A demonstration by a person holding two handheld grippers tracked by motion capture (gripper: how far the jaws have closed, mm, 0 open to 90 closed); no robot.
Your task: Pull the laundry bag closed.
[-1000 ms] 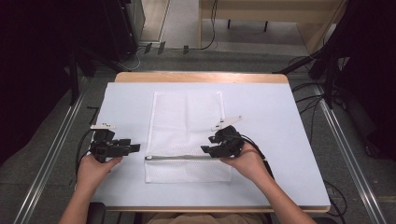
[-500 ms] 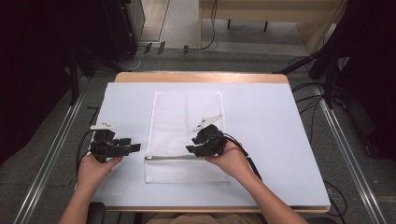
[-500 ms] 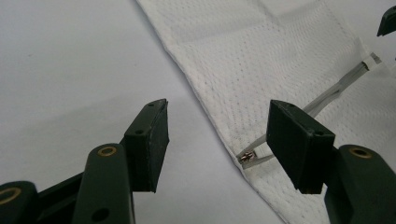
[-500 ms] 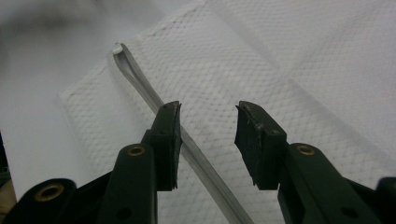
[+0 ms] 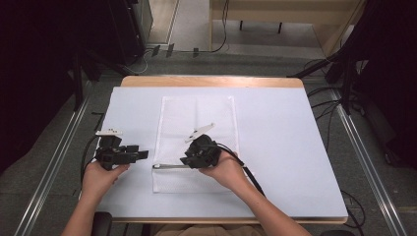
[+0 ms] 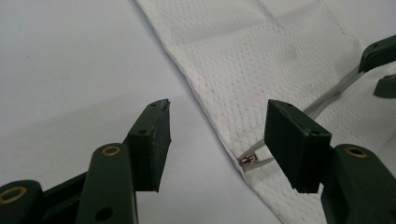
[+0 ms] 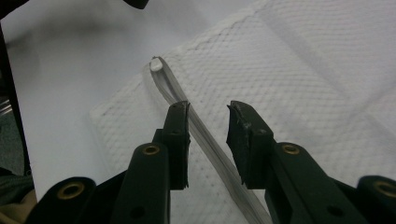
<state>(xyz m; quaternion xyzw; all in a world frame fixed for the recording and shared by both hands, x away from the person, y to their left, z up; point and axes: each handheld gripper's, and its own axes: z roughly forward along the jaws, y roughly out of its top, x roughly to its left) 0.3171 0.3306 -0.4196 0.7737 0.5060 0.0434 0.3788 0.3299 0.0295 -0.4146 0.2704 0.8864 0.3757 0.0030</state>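
The right gripper (image 5: 189, 158) now sits much further left along the zip (image 5: 169, 166) of the mesh bag (image 5: 196, 118), close to its left end, its jaws apart astride the zip. The forearm angles in more steeply across the worktop (image 5: 295, 147).

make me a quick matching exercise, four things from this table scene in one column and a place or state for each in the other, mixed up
Things:
1. left tongs
2. right tongs
3. mesh bag
4. zipper

Places or states:
A. lies flat, mid-table
B. runs across the bag's near end
C. open, on the bare table surface beside the bag
D. open, over the zipper

Pairs: 1-C, 2-D, 3-A, 4-B
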